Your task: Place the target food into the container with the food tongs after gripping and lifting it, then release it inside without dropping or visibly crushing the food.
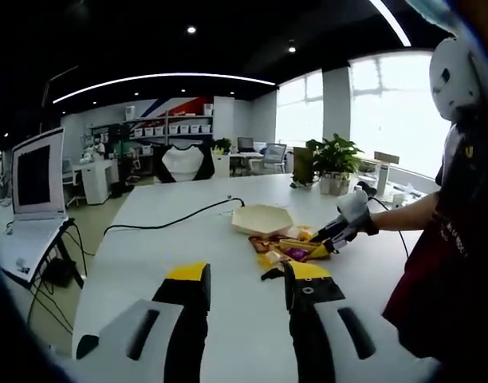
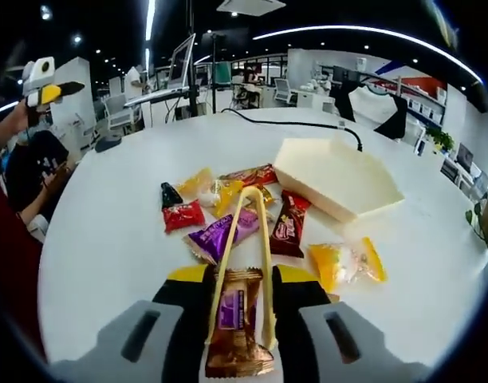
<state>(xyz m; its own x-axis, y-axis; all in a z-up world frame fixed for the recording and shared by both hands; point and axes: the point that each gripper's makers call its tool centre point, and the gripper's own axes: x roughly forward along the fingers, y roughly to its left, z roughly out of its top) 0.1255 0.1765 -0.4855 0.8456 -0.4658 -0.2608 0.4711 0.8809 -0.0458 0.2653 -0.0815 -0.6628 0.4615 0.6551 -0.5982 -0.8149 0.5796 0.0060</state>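
My right gripper [image 2: 238, 307] is clamped on the handle end of the yellow food tongs [image 2: 245, 239], which run forward over the white counter [image 2: 100, 231] with their tips open above the heap of wrapped snacks. Directly between my right gripper's jaws, under the tongs, lies a brown-and-purple wrapped bar [image 2: 234, 331]. Ahead of it: a purple packet [image 2: 220, 235], a dark brown chocolate packet [image 2: 288, 227], a small red packet [image 2: 183, 215], a little black piece [image 2: 169, 195], several yellow wrapped candies [image 2: 204, 185] and, off to the right, an orange-yellow packet [image 2: 345, 263]. The pale container [image 2: 340, 177] sits just beyond the heap, nothing visible inside it. A black cable [image 2: 296, 124] trails across the counter behind it. My left gripper [image 1: 248, 295] hangs over bare counter, jaws apart and holding nothing, well short of the snacks. From the left gripper view the right gripper [image 1: 348, 219] reaches in over the pile, next to the container [image 1: 261, 219]. A potted plant [image 1: 333, 163] stands at the far counter edge, a monitor [image 1: 37, 175] off to the left.
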